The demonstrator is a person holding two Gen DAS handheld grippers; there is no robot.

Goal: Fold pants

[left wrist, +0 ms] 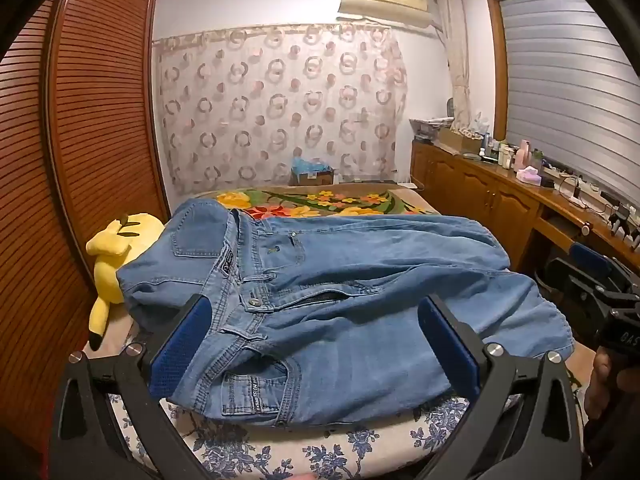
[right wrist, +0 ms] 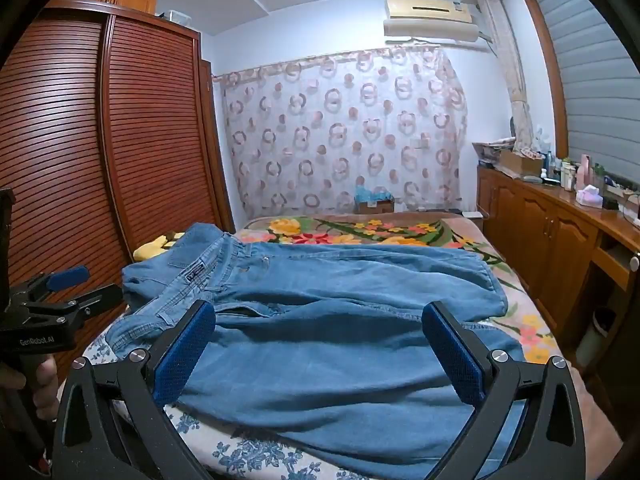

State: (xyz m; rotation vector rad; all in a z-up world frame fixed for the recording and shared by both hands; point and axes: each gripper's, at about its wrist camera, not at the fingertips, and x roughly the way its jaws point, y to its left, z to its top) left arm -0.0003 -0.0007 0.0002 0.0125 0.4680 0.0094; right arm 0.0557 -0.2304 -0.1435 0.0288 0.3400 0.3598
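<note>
Blue denim pants (left wrist: 340,280) lie spread across the near end of the bed, waistband to the left and legs running right. In the right wrist view the pants (right wrist: 340,280) show a far leg and a near leg side by side. My left gripper (left wrist: 314,302) hovers open over the waistband and fly, its blue pads (left wrist: 188,344) wide apart and off the cloth. My right gripper (right wrist: 318,308) stands open over the near leg, gripping nothing. Each gripper also shows in the other view: the right gripper (left wrist: 568,276) at the right edge, the left gripper (right wrist: 92,284) at the left edge.
A yellow plush toy (left wrist: 112,248) lies against the pants' left side. The bed has a blue-flowered sheet (left wrist: 360,448) and a bright floral blanket (left wrist: 320,200) beyond. Louvred wardrobe doors (left wrist: 92,120) stand close on the left. A wooden cabinet (left wrist: 500,196) with bottles lines the right wall.
</note>
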